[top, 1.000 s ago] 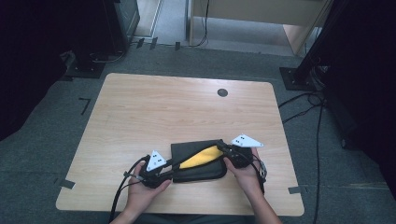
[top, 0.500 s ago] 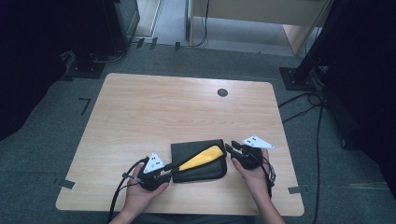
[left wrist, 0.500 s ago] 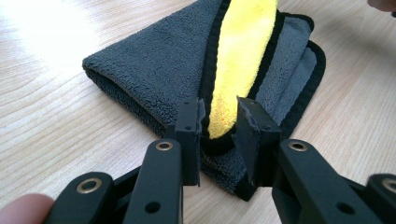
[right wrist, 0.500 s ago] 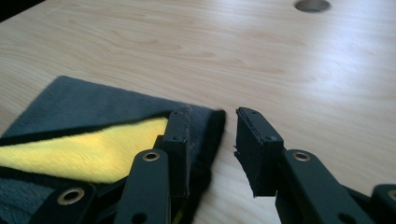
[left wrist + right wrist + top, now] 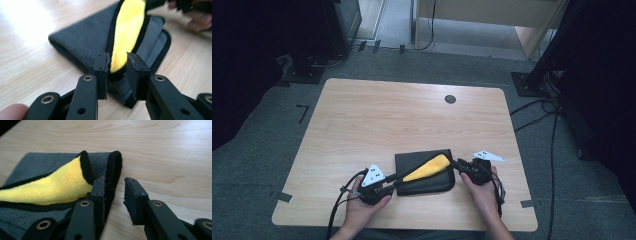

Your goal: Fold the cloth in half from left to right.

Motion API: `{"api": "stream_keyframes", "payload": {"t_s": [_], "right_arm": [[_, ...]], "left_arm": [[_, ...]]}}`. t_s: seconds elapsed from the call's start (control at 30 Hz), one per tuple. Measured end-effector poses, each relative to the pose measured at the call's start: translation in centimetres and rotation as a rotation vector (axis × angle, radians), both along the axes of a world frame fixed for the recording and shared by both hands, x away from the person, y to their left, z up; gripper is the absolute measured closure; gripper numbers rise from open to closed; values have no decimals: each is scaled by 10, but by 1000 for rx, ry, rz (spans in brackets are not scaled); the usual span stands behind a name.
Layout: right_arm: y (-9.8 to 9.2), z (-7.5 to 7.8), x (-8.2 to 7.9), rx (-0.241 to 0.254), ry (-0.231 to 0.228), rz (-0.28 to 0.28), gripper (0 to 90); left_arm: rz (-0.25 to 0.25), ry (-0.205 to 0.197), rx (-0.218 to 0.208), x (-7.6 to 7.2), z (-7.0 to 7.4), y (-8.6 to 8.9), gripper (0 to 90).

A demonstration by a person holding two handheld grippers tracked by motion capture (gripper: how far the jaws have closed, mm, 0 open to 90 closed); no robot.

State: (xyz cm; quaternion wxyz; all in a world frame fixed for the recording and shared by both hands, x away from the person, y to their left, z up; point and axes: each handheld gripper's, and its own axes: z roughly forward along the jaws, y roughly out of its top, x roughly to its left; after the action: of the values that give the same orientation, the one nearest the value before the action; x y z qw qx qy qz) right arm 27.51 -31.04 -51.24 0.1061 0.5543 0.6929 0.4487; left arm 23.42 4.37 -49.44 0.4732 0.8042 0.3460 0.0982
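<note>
Cloth [image 5: 424, 173], grey with its yellow lining showing, is lying folded at the table's [image 5: 412, 120] near edge. Since a second ago my right gripper [image 5: 113, 192] is letting go and backing off its corner, jaws parted; my left gripper [image 5: 117, 68] is straddling the opposite corner unclenched, so this fold looks finished.

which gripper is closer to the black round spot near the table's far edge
Right. The right gripper sits at the cloth's right corner, more nearly below the spot; the left gripper lies farther left and nearer the person.

Folded cloth [image 5: 424, 172] on the table's [image 5: 412, 115] near edge, between 2 claws.
</note>
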Motion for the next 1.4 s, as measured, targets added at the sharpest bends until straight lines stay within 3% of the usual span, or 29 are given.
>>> {"api": "stream_keyframes", "payload": {"t_s": [0.17, 0.3, 0.5, 0.7, 0.77, 0.87, 0.93, 1.0, 1.07, 1.17, 1.23, 1.33, 1.37, 1.4], "right_arm": [[2, -5, 2, 7, 26, -3, 773], [7, -5, -2, -39, 19, 10, 900], [4, 1, -13, -54, 6, 52, 900], [-6, 18, -41, -54, -55, 98, 900], [-9, 23, -53, -60, -48, 143, 896], [-13, 27, -66, -40, -42, 191, 779], [-17, 33, -67, -6, -58, 171, 744], [-17, 39, -59, -5, -80, 146, 730], [-9, 46, -40, -2, -88, 126, 697], [11, 48, -8, -41, -82, 121, 654], [22, 46, 11, -54, -70, 107, 640], [34, 35, 33, -52, 10, 116, 593], [38, 30, 36, -69, 48, 130, 603], [38, 28, 36, -89, 56, 130, 645]], "left_arm": [[-4, 33, 28, 4, -4, -10, 648], [-11, 26, 68, 1, -7, -15, 652], [-15, 18, 77, -1, -6, -9, 730], [-52, 12, 90, -5, -4, -4, 729], [-78, 23, 85, -6, -4, -4, 709], [-114, 15, 89, -9, -3, -5, 680], [-116, 19, 61, -10, 0, -4, 657], [-87, 23, 28, -7, 1, -4, 637], [-43, 31, 10, -1, 1, -5, 615], [6, 53, 11, 5, -1, -7, 610], [-1, 69, 16, 5, -3, -11, 612], [-25, 62, 53, 1, -6, -15, 624], [-31, 59, 60, 0, -7, -15, 640], [-39, 57, 63, -2, -8, -14, 661]]}}
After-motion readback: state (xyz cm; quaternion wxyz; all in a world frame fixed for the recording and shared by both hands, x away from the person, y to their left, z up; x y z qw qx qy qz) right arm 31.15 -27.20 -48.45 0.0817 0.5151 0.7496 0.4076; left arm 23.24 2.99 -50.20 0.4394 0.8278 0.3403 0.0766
